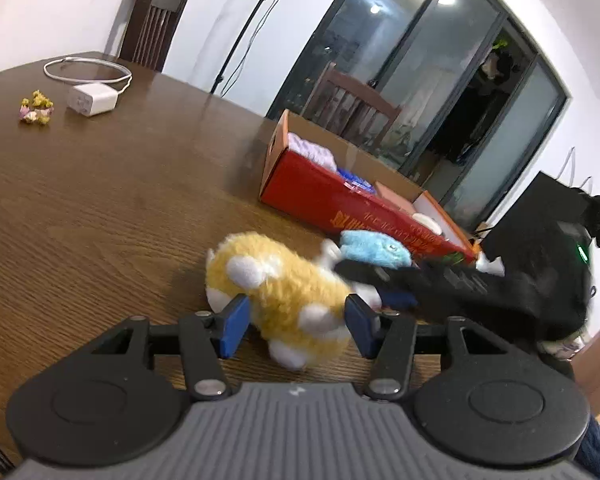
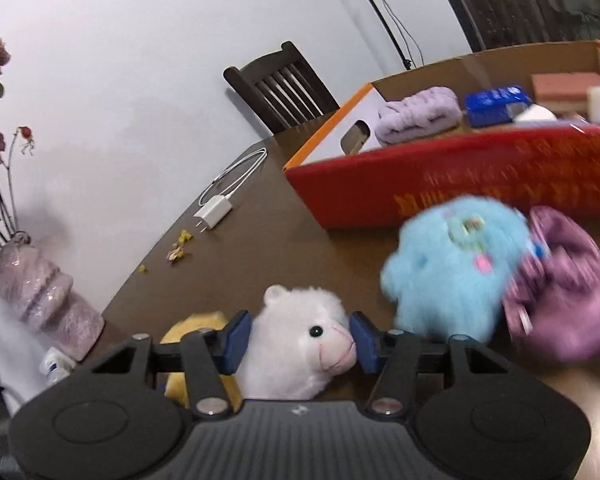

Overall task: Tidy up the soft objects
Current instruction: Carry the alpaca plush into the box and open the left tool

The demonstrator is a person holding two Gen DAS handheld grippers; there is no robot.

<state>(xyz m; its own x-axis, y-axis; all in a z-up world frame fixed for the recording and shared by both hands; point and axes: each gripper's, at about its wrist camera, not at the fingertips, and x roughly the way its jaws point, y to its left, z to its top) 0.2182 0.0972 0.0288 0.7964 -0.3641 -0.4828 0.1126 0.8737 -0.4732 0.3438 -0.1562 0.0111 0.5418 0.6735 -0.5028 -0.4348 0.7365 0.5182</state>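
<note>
On the wooden table (image 1: pixel 100 200), yellow plush (image 1: pixel 278 300) sits between left hand-held gripper (image 1: pixel 296 326) pads.

I see a yellow-and-white plush (image 1: pixel 278 300) lying on the table (image 1: pixel 100 200), a white alpaca plush (image 2: pixel 300 340) beside it, near the red box (image 2: pixel 460 176).

Left claw (image 1: pixel 296 322): blue pads on black link arms, silver screws at the pivots, two round black discs, ribbed grey body with a small white logo. Right claw (image 2: pixel 300 342): same build. From the left view it shows black, with a green light.
</note>
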